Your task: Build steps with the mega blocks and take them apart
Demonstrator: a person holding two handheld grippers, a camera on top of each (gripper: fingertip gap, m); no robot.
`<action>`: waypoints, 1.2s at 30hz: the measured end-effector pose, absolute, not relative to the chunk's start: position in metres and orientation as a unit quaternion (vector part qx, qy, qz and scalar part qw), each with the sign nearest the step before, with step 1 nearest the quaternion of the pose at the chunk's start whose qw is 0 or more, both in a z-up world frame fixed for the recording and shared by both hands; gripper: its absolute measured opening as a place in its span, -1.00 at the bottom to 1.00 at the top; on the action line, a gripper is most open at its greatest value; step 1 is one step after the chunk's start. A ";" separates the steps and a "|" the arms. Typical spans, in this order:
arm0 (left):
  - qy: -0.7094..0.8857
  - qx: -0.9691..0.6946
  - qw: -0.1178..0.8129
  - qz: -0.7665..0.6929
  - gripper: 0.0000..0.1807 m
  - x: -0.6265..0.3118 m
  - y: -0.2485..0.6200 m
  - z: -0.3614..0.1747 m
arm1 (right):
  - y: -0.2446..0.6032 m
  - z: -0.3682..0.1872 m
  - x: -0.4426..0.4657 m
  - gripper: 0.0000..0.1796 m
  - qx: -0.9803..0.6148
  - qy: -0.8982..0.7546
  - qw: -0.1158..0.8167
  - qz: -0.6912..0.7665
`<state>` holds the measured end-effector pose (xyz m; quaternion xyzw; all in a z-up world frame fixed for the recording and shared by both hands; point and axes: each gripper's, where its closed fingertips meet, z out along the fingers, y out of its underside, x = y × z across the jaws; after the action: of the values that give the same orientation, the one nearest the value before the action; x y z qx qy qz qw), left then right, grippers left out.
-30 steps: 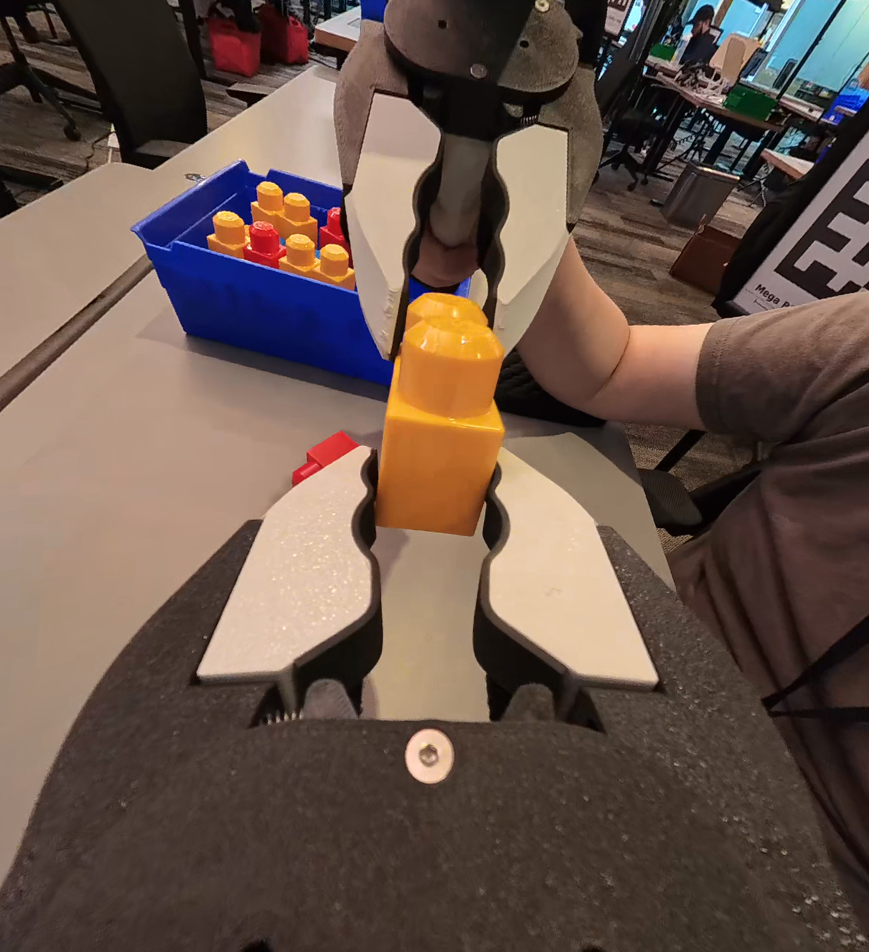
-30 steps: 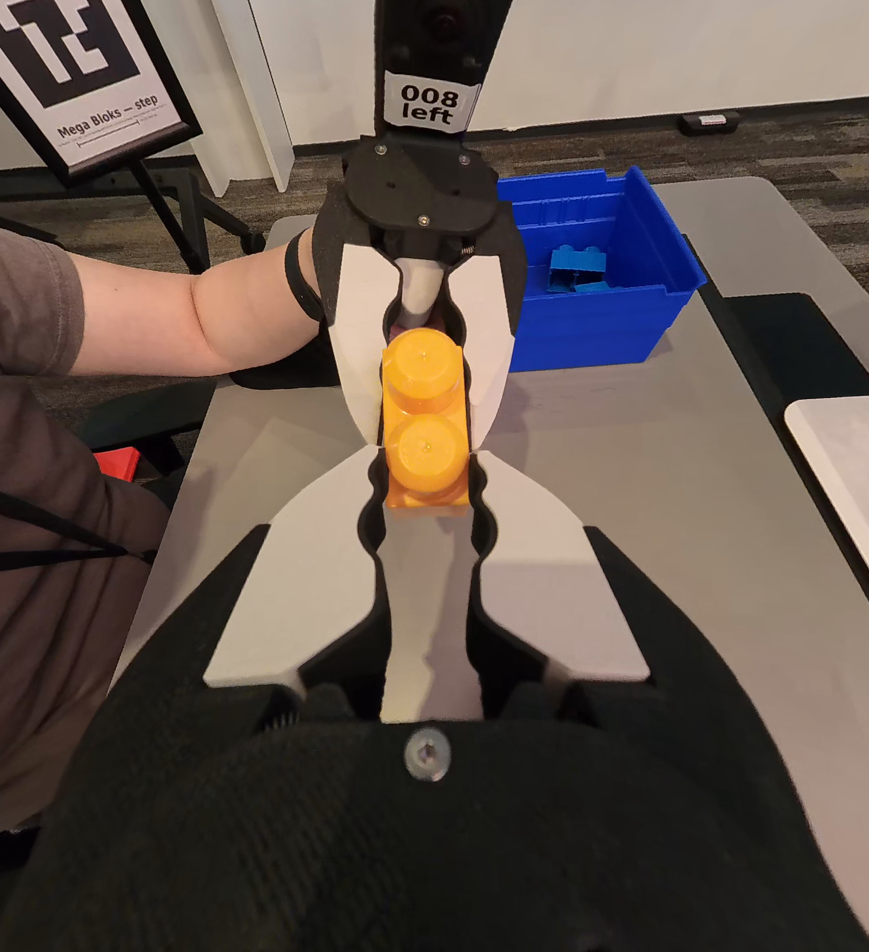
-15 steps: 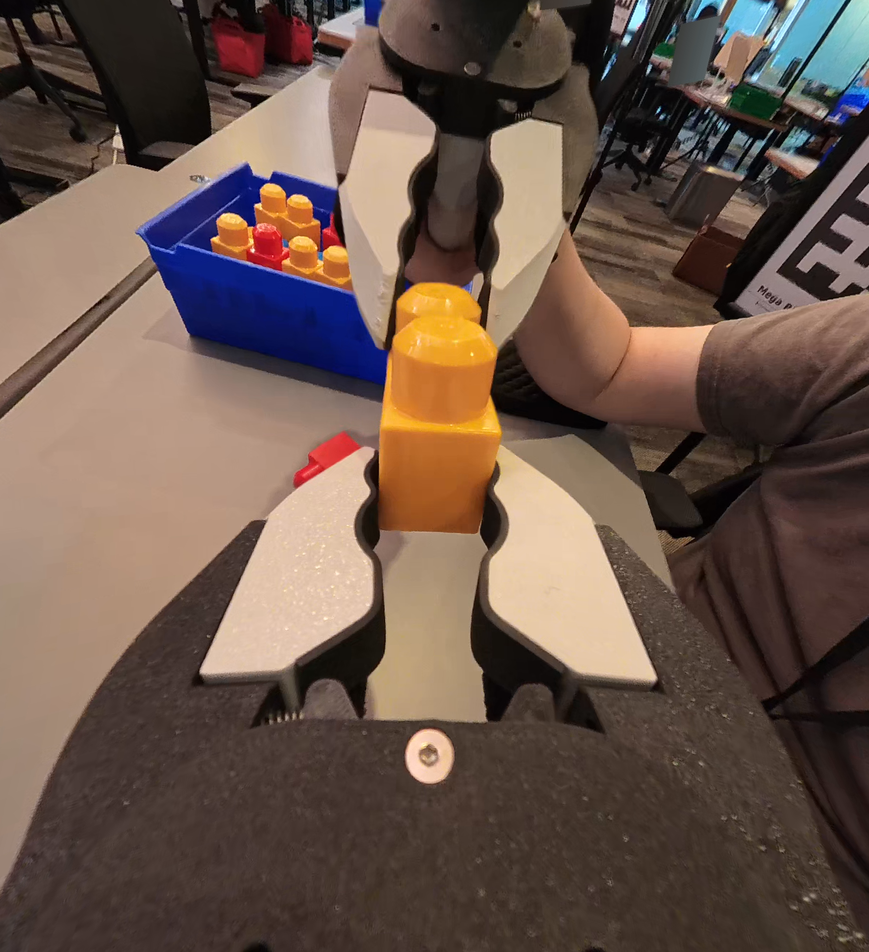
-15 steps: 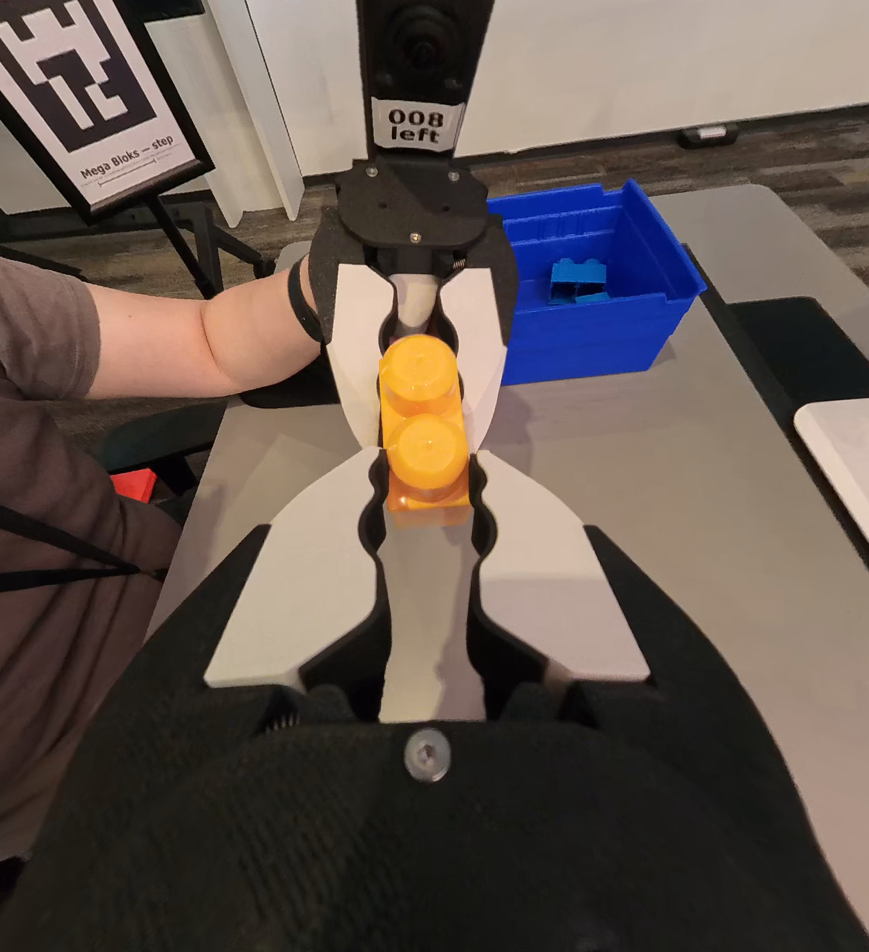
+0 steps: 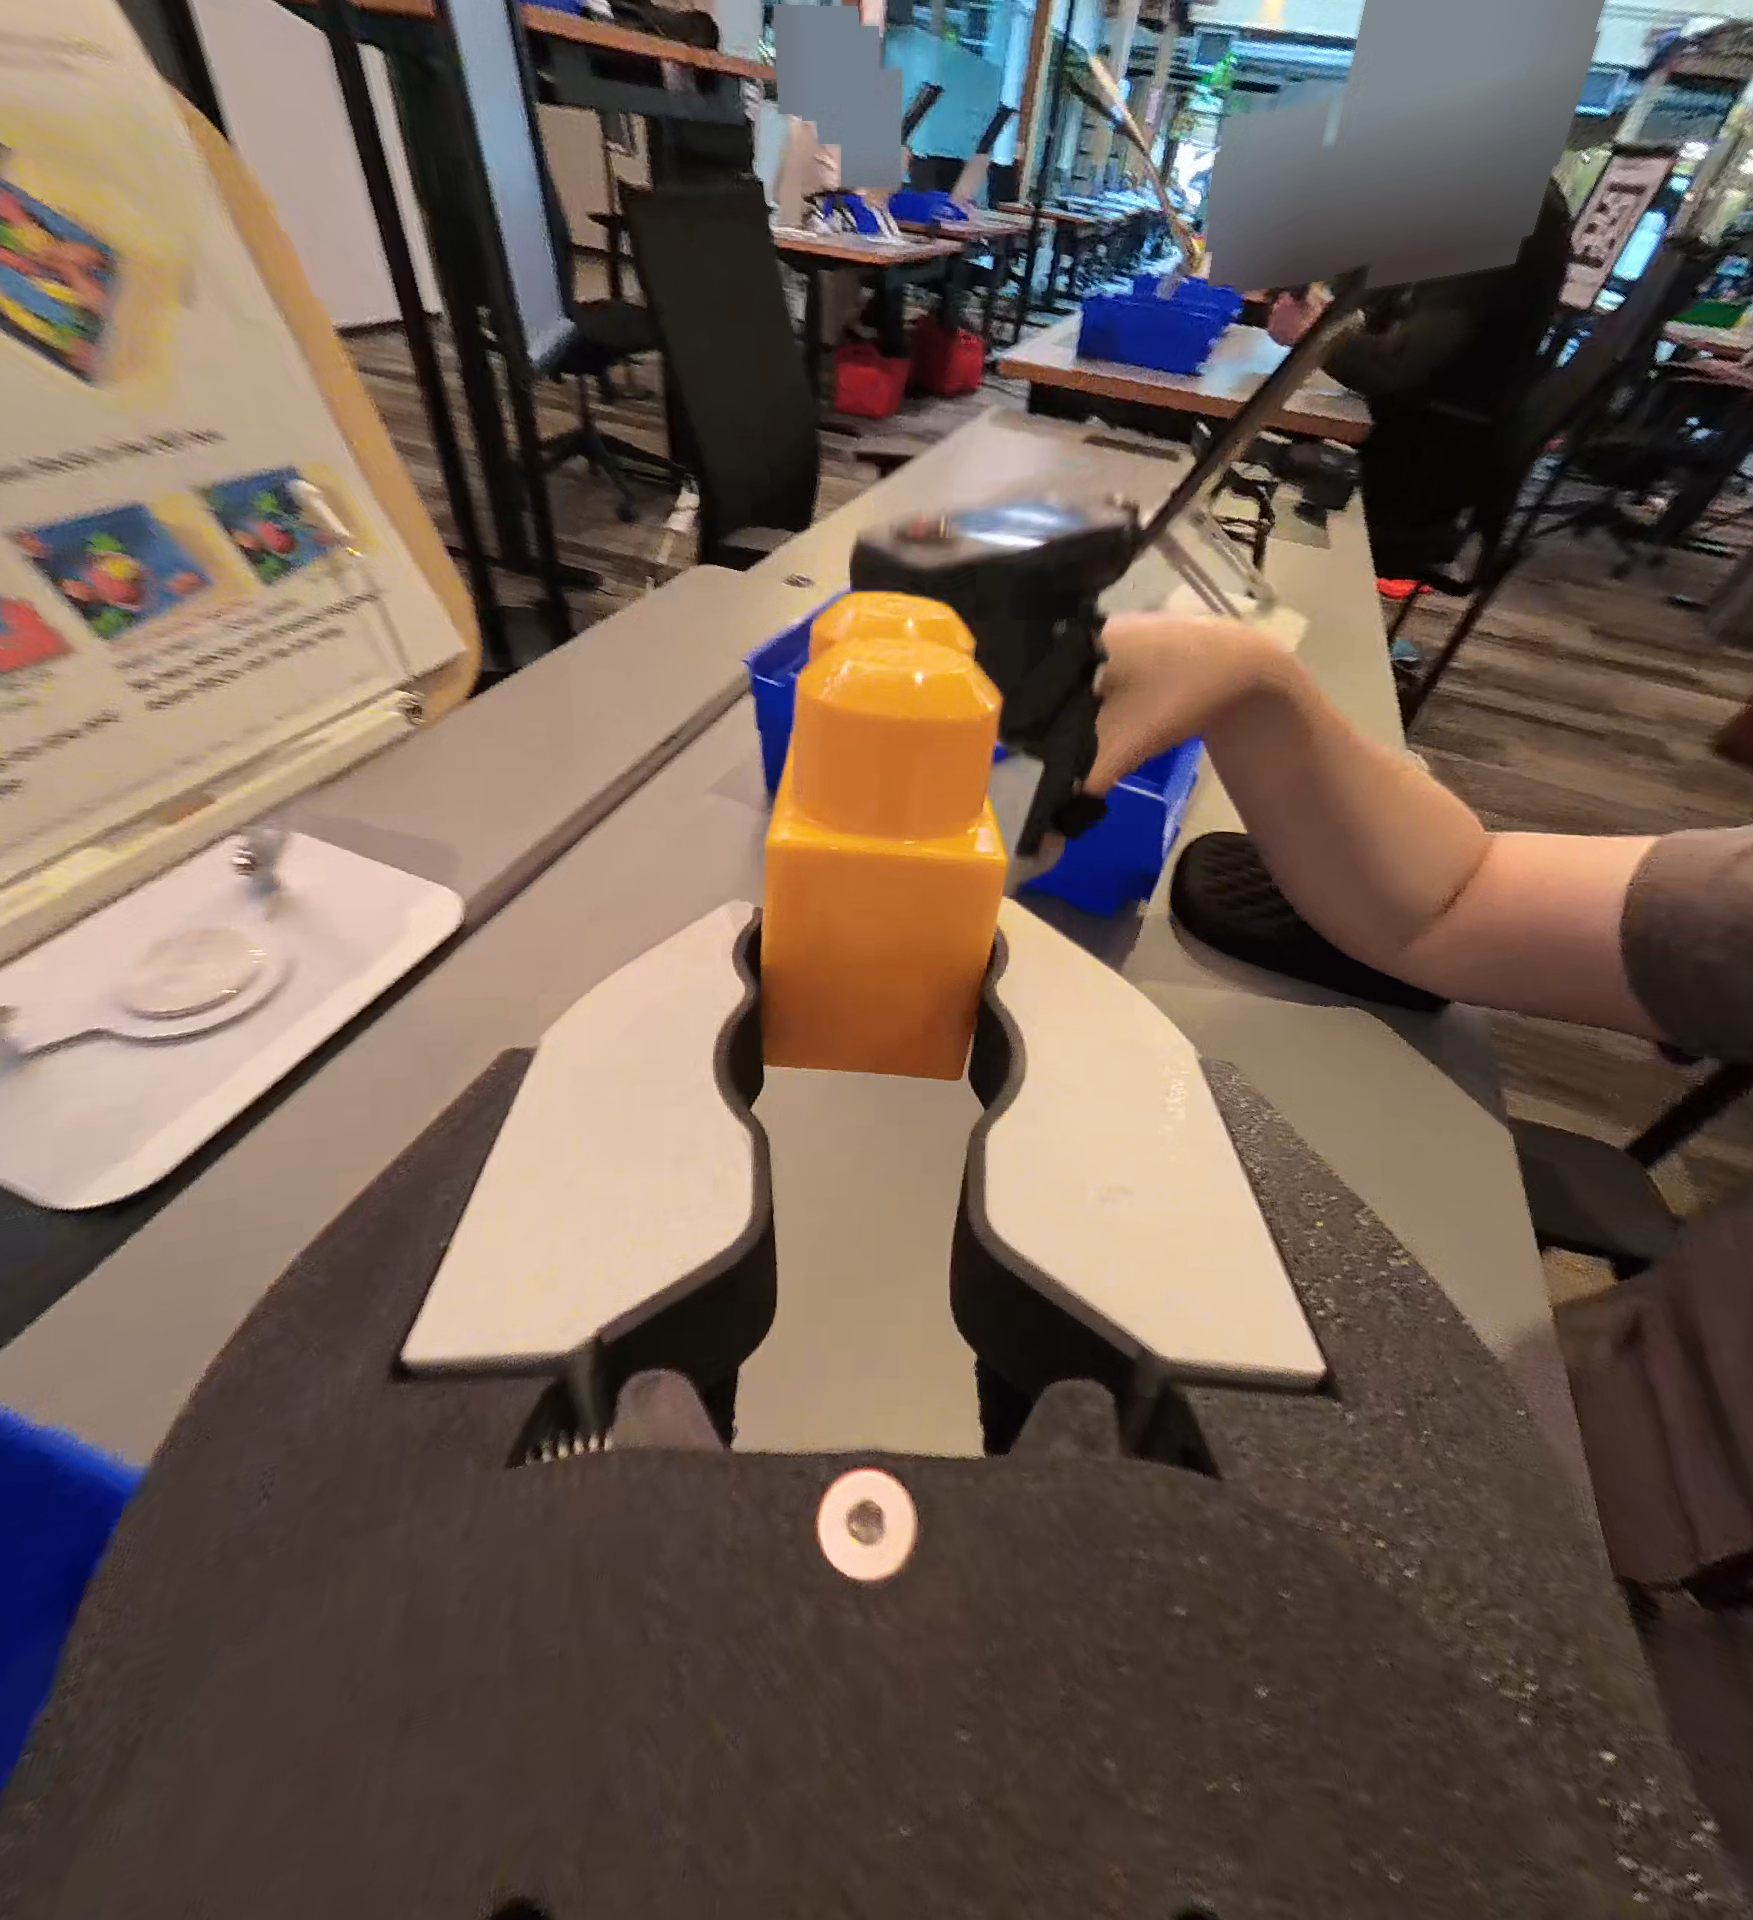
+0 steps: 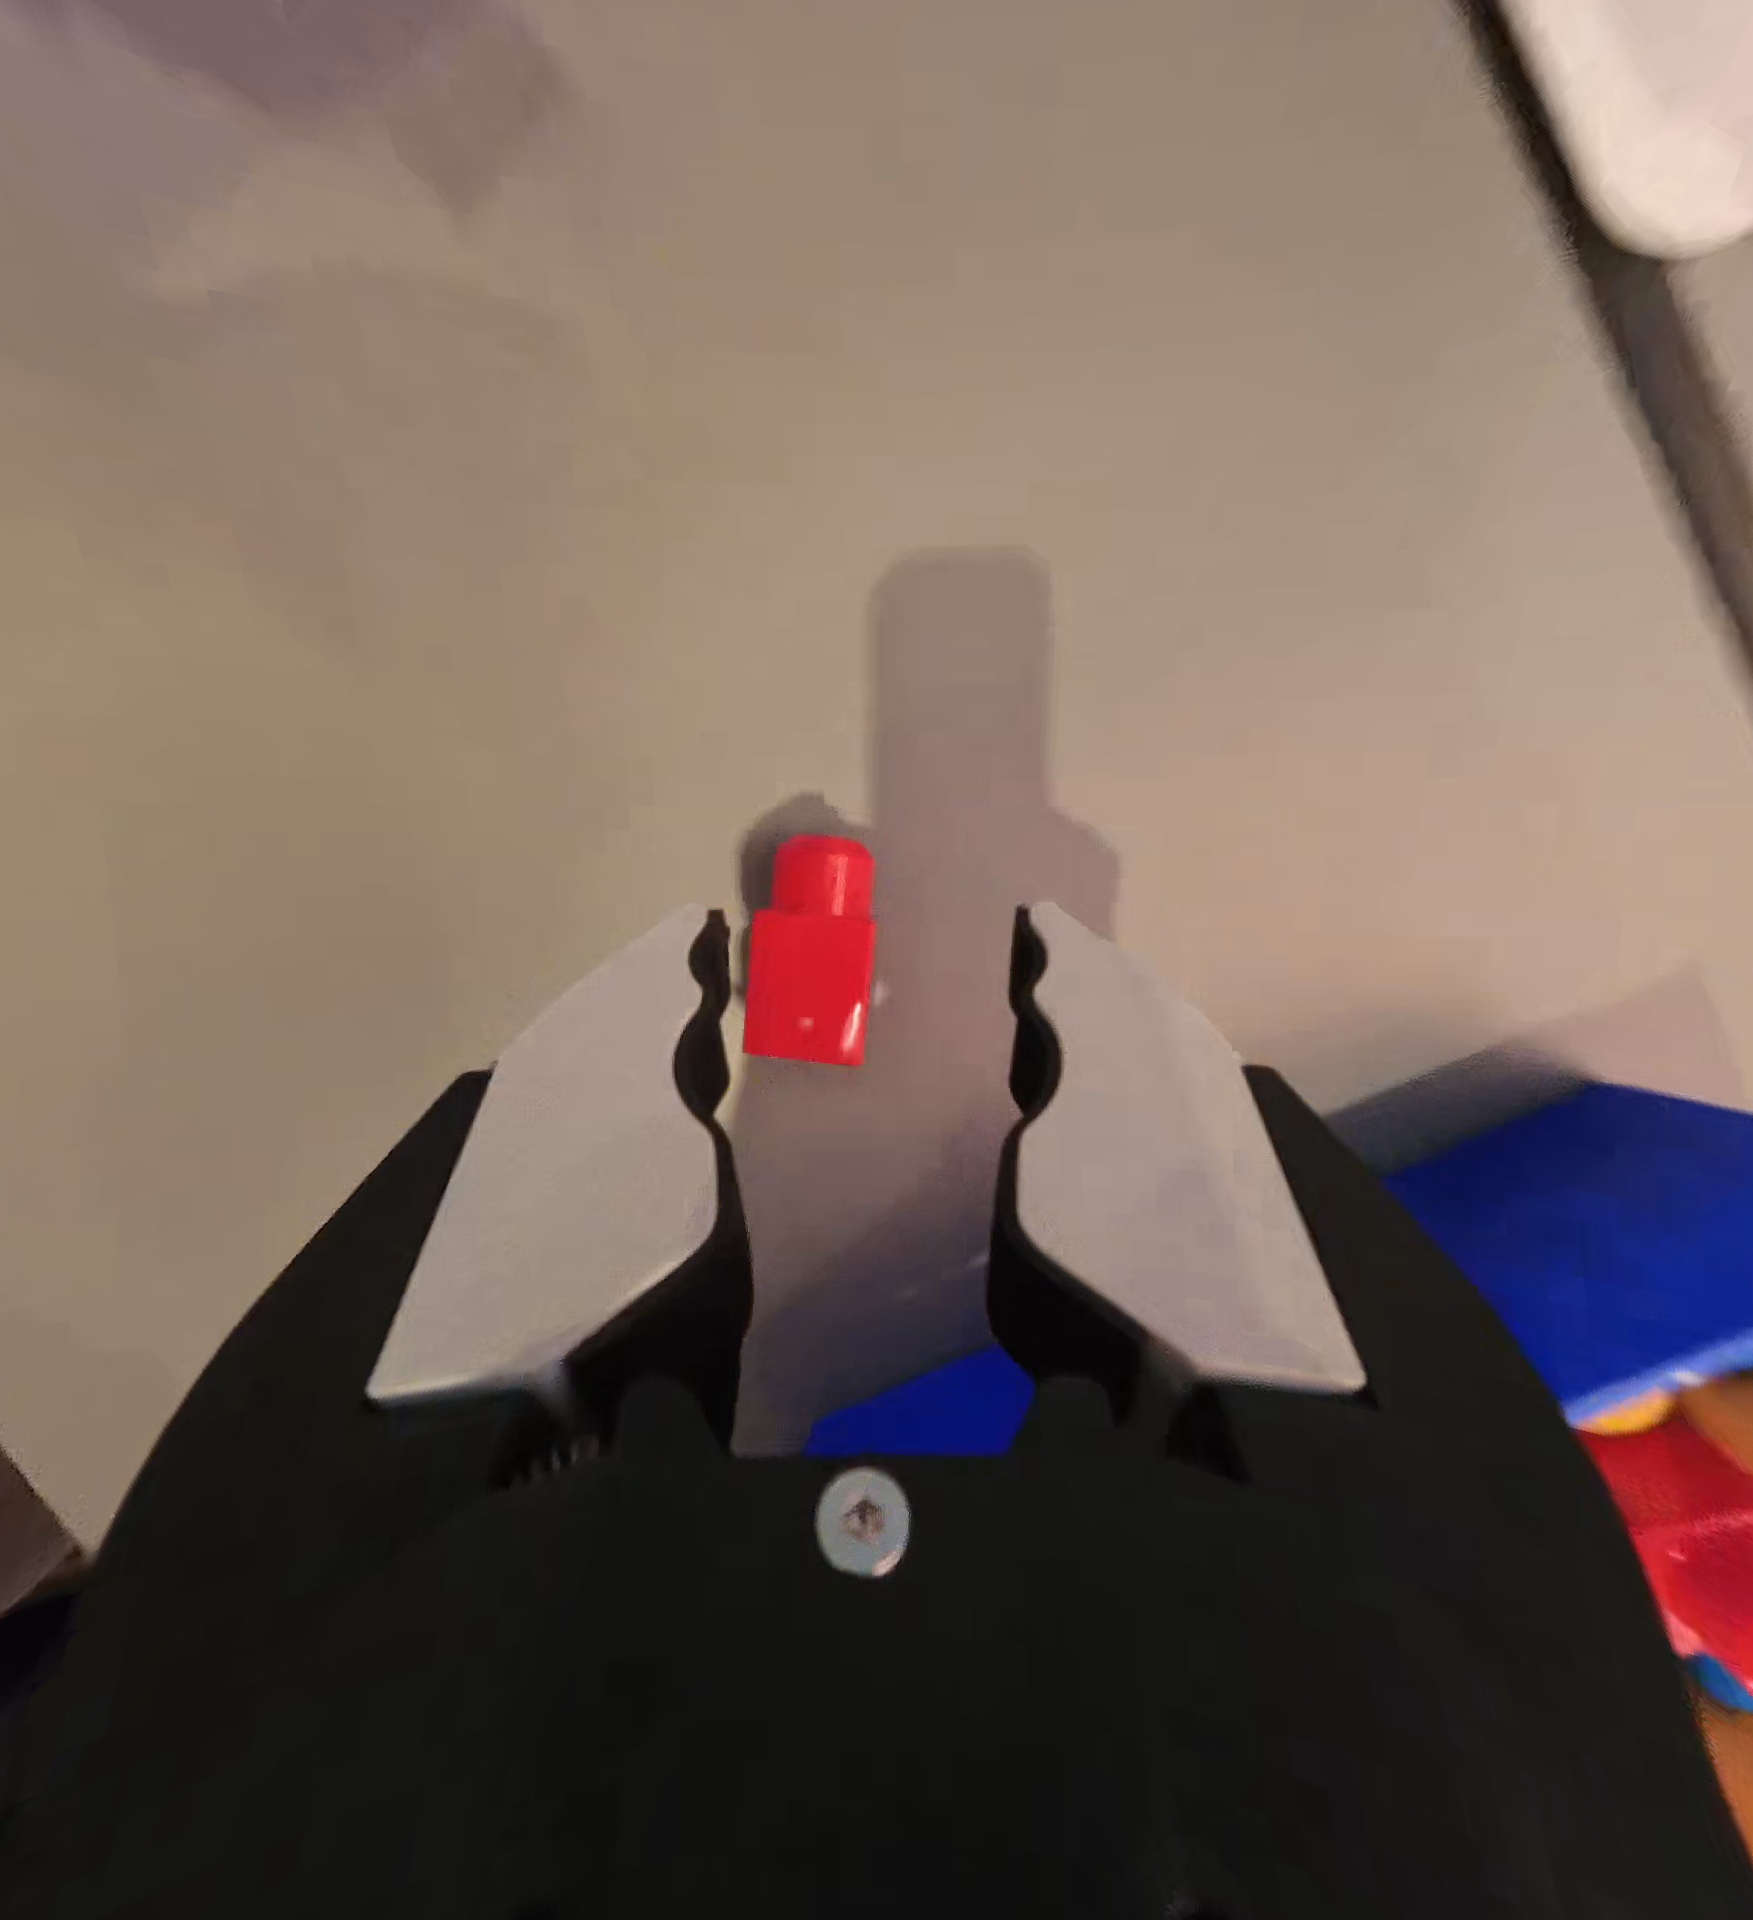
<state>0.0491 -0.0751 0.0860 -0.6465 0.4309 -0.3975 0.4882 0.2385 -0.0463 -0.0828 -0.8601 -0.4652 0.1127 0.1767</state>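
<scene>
L holds orange block, R lining up on red one

L gripper (image 5: 872, 997) clamped on orange block (image 5: 882, 894), studs up, long axis running away btw the fingers. R gripper (image 6: 867, 987) spread wide, nothing in it, above the grey table (image 6: 332, 520). Red block (image 6: 812, 961) lies just inside R's left fingertip, off-centre, stud pointing fwd along the fingers. R is nearer; prob needs a slight shift left to centre it.
</scene>
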 end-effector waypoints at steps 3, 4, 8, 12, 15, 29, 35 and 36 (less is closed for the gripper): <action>0.415 -0.641 0.513 -0.393 -0.59 0.029 -0.075 0.102 | -0.054 -0.111 0.237 -0.41 -0.874 -0.463 0.112 0.094; 0.412 -0.639 0.520 -0.389 -0.59 0.024 -0.076 0.106 | -0.054 -0.118 0.239 -0.39 -0.876 -0.466 0.101 0.075; 0.405 -0.631 0.539 -0.384 -0.59 0.010 -0.079 0.119 | -0.059 -0.137 0.242 -0.37 -0.876 -0.477 0.063 0.035; 0.405 -0.624 0.545 -0.386 -0.59 0.008 -0.083 0.124 | -0.059 -0.152 0.248 -0.37 -0.875 -0.483 0.038 0.003; 0.408 -0.625 0.543 -0.385 -0.59 0.010 -0.083 0.122 | -0.060 -0.158 0.249 -0.38 -0.874 -0.485 0.026 -0.006; 0.398 -0.635 0.516 -0.415 -0.59 0.033 -0.071 0.102 | -0.041 -0.094 0.232 -0.59 -0.869 -0.443 0.156 0.156; 0.390 -0.631 0.449 -0.497 -0.59 0.079 -0.068 0.067 | -0.031 0.022 0.203 -0.59 -0.744 -0.391 0.373 0.393; 0.392 -0.632 0.434 -0.509 -0.59 0.088 -0.070 0.060 | -0.035 0.040 0.201 -0.59 -0.712 -0.390 0.403 0.422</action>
<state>0.0884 -0.0699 0.0595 -0.6318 0.3915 -0.5089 0.4342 0.2013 -0.0348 0.0397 -0.7120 -0.3902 0.4224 0.4029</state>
